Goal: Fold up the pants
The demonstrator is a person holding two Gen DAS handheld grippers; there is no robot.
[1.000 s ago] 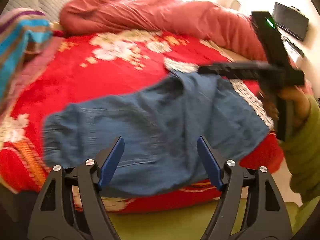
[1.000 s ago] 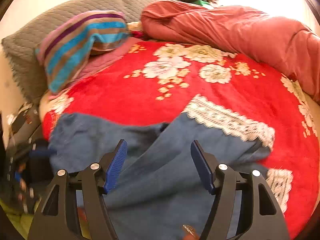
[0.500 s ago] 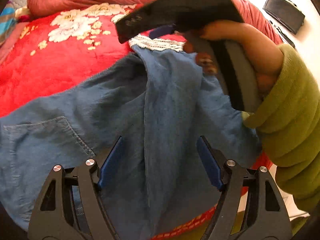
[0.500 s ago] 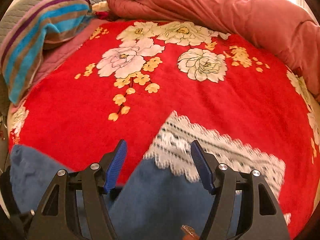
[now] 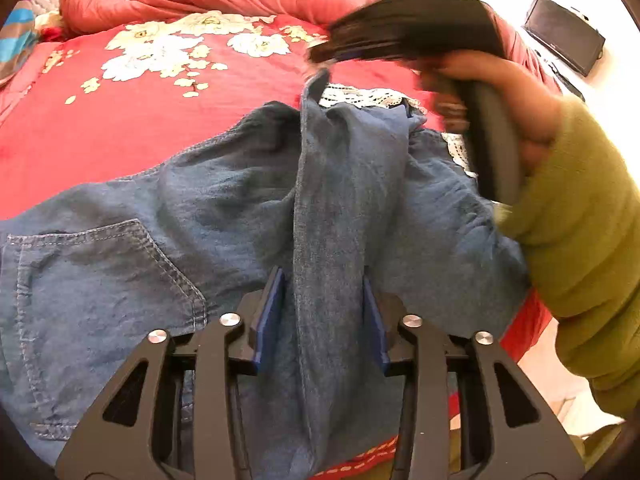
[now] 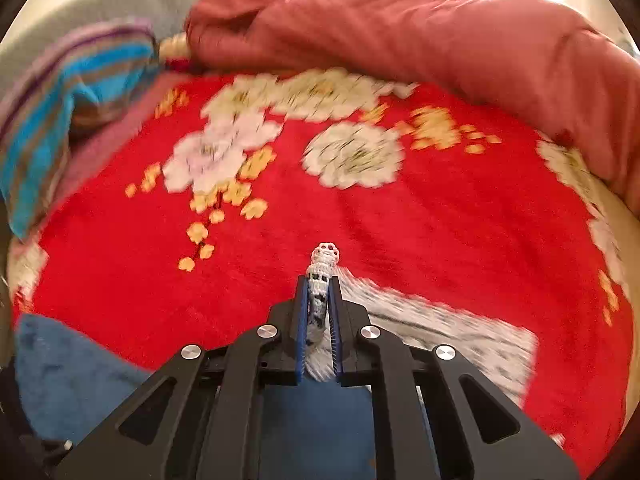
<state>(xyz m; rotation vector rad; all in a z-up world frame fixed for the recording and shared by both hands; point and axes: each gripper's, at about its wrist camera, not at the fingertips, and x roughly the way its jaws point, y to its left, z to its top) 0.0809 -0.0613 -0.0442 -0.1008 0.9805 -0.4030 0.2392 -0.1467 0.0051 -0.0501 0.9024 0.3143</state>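
Blue denim pants (image 5: 168,240) with white lace hems lie on the red floral bedspread (image 5: 120,128). My left gripper (image 5: 323,304) has its jaws half closed around a raised fold of a pant leg (image 5: 332,200). My right gripper (image 6: 319,300) is shut on the white lace hem (image 6: 325,258), lifting it off the bed. The right gripper also shows in the left wrist view (image 5: 320,68), blurred, holding the far end of the same leg. The other lace hem (image 6: 448,328) lies flat to its right.
A rolled pink-red quilt (image 6: 440,40) lies along the far side of the bed. A striped blue pillow (image 6: 60,112) is at the left, against a grey headboard cushion (image 6: 100,8). A dark screen (image 5: 564,32) stands off the bed at the right.
Both grippers have closed in: the right one from open to shut on the lace hem, lifting it; the left one narrowed around the pant-leg fold.
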